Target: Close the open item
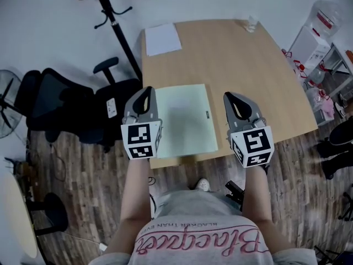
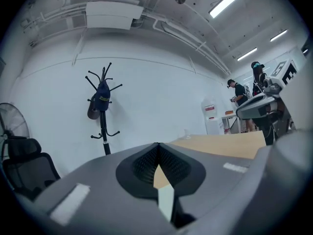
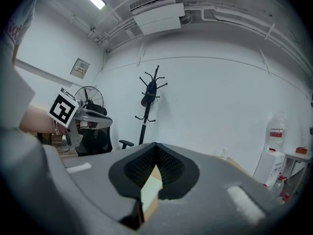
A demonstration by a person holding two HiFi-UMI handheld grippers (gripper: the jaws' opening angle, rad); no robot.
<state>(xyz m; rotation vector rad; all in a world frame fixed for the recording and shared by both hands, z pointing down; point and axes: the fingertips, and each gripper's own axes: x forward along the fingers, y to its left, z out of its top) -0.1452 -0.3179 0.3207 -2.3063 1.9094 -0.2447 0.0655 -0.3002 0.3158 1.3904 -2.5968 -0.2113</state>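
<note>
A pale green folder (image 1: 185, 120) lies flat on the wooden table (image 1: 237, 59) near its front edge, its cover down and a small dark tab on its right side. My left gripper (image 1: 146, 90) hovers over the folder's left edge, and my right gripper (image 1: 229, 96) hangs just off its right edge. Both are shut with nothing between the jaws. In the left gripper view the left gripper (image 2: 157, 145) has its jaws meeting at the tip, with a strip of the green folder (image 2: 166, 199) showing below. The right gripper (image 3: 156, 145) looks the same, above the folder (image 3: 149, 190).
A white sheet of paper (image 1: 162, 38) lies at the table's far left corner and a small clear cup (image 1: 251, 24) at the far right. A black office chair (image 1: 66, 106) and coat stand (image 1: 113, 21) are left of the table. A water dispenser (image 1: 317, 35) stands to the right.
</note>
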